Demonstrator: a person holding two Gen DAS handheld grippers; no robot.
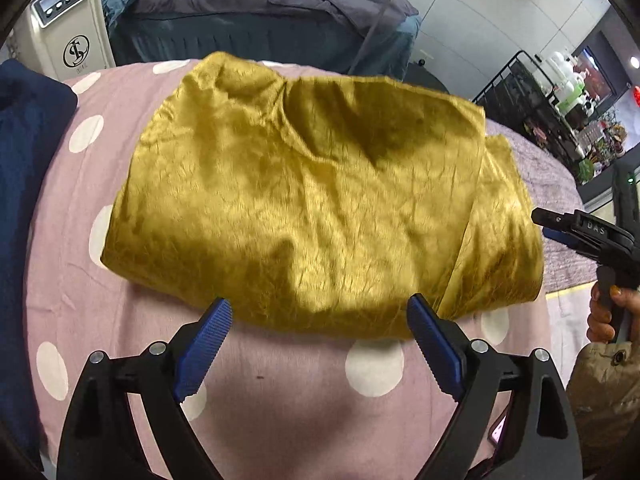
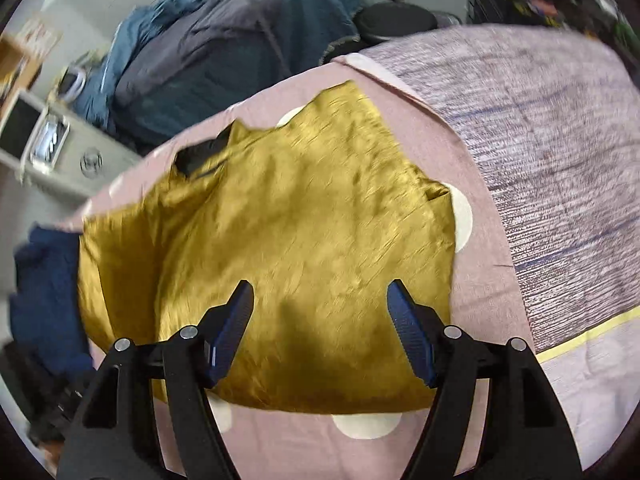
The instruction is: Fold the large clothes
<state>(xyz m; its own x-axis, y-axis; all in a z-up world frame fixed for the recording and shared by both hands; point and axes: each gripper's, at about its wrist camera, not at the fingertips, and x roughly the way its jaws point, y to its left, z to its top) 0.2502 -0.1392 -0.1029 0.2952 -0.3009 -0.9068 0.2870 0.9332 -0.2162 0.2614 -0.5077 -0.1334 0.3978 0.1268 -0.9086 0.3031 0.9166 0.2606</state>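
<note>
So the mustard-yellow garment point(image 1: 320, 200) is lying folded into a chunky rectangle on my pink sheet with white dots point(image 1: 120, 320), pretty wrinkly on top, with an extra layer sticking out along its right edge in the left wrist view. My left gripper point(image 1: 320, 316) is hovering right at the near edge of the fabric, blue pads point(image 1: 206, 348) spread wide apart with nothing pinched between them. My right gripper point(image 2: 320, 300) is over the near part of the garment, jaws apart too and empty, cloth just showing in the gap below them. That view is a bit blurry, so I can't say if the tips brush the fabric.

From the left camera you can also see the right gripper off to the side by the garment's right edge, with my hand point(image 1: 608, 312) wrapped round its handle. There's a dark blue cloth point(image 1: 28, 160) bunched up just left of the yellow piece, and a greyish woven blanket point(image 2: 540, 160) covering the bed on the right. Behind it all, another bed with dark bedding point(image 1: 260, 12) and a white machine point(image 1: 68, 28).
</note>
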